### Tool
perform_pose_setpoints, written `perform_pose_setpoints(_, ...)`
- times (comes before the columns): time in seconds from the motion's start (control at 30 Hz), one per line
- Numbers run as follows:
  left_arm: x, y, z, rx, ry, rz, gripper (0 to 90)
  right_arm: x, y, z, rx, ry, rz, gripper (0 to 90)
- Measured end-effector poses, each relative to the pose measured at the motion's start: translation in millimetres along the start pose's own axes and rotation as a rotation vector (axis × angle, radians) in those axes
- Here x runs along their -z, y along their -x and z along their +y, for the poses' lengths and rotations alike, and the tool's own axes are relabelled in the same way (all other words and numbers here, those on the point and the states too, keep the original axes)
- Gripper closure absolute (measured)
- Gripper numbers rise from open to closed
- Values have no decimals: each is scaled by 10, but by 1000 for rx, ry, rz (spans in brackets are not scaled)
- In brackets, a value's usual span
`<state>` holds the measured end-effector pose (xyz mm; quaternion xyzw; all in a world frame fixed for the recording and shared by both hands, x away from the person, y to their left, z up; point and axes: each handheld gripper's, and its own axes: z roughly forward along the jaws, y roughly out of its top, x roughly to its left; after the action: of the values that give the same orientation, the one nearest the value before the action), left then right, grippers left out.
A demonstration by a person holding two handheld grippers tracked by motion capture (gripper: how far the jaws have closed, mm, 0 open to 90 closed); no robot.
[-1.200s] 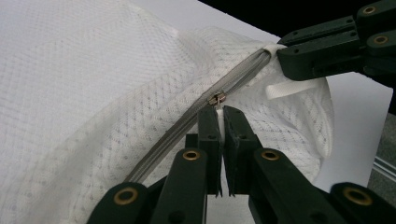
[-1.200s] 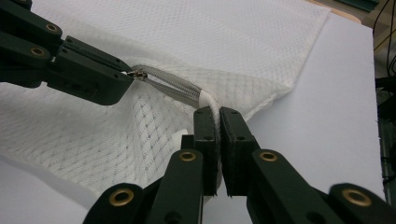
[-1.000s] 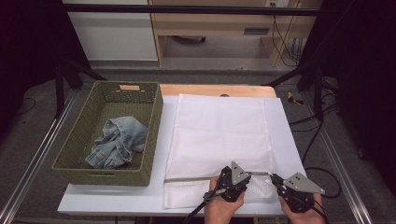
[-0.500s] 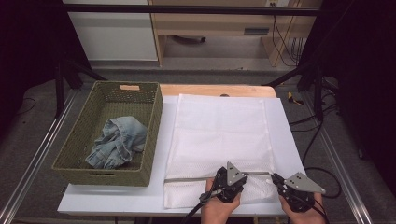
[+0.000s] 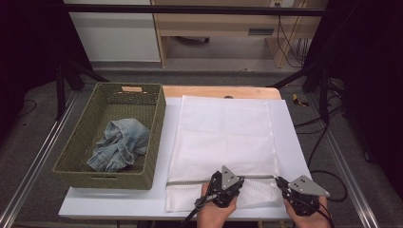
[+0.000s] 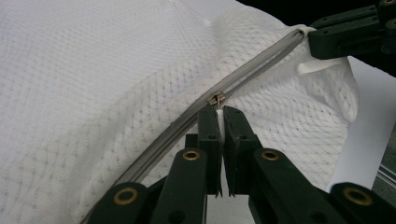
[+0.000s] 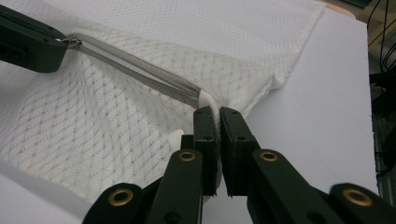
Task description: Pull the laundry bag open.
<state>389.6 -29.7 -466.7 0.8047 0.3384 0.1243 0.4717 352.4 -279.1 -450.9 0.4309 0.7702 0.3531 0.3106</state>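
While the white mesh laundry bag (image 5: 223,142) lies flat on the table (image 5: 119,204) beside the wicker basket (image 5: 71,166), its near end is held at two points. The white zipper pull tab (image 6: 219,122) is pinched between the left gripper (image 6: 220,116) jaws, and the bag's corner at the zipper (image 7: 135,70) end is clamped by the right gripper (image 7: 217,116). As soft, light, limp fabric, the bag is judged likely to bunch; it is best taken at the pull tab and seam. Crumpled denim (image 5: 119,147) is seen in the basket.
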Motion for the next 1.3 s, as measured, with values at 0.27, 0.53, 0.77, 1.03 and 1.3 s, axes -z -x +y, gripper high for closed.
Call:
perform_pose_setpoints(0.27,97,-75,-31,5,1,14,866,-9,0,-1,7,0,-1,858)
perform_pose_setpoints(0.53,150,-99,-55,-10,4,30,866,4,-3,3,12,6,-2,858)
perform_pose_setpoints(0.77,236,-188,-113,11,7,37,866,5,1,-2,5,1,2,857)
perform_pose_setpoints(1.03,284,-213,-114,20,16,35,866,12,5,0,-9,-6,1,856)
perform_pose_setpoints(1.3,284,-220,-118,20,14,33,866,5,-11,-2,6,-1,-17,854)
